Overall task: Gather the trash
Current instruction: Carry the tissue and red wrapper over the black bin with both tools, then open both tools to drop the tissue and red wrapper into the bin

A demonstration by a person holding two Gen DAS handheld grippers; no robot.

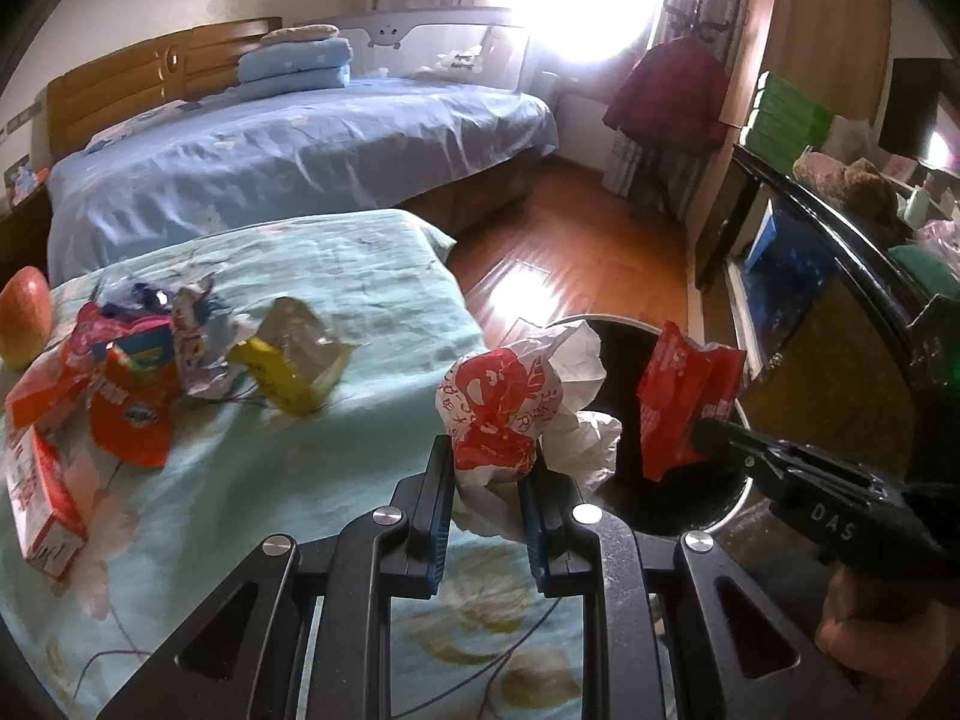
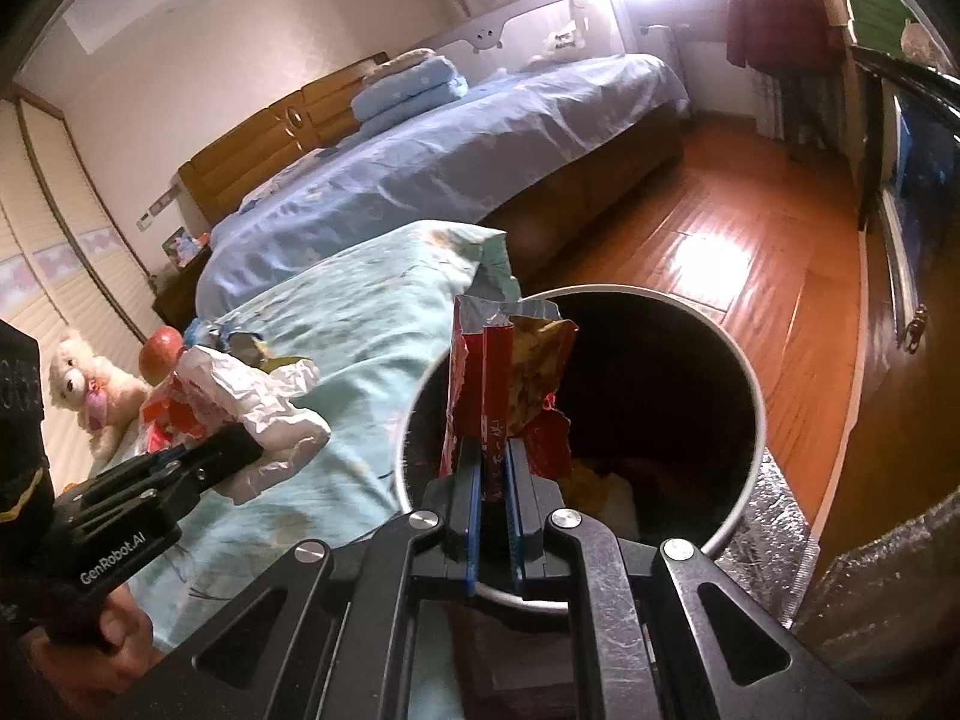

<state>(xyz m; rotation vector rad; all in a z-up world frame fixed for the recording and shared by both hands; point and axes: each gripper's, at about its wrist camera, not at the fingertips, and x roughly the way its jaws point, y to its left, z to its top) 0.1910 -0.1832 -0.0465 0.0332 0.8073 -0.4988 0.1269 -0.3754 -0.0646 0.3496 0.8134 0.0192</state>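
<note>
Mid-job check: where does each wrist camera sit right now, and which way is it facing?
Left wrist: rides the left gripper, looking down over the teal bedspread; its jaws pinch a red-and-white crumpled bag; the right gripper and a hand show at right.
Right wrist: rides the right gripper, looking down into the trash bin; its jaws clamp a red wrapper; the left gripper shows at left.
Shared: bin, both trash pieces, blue bed, wood floor.

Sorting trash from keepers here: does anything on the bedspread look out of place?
Yes: an apple lies whole beside the heap of torn wrappers at the bedspread's left edge. It looks like food, not trash.
</note>
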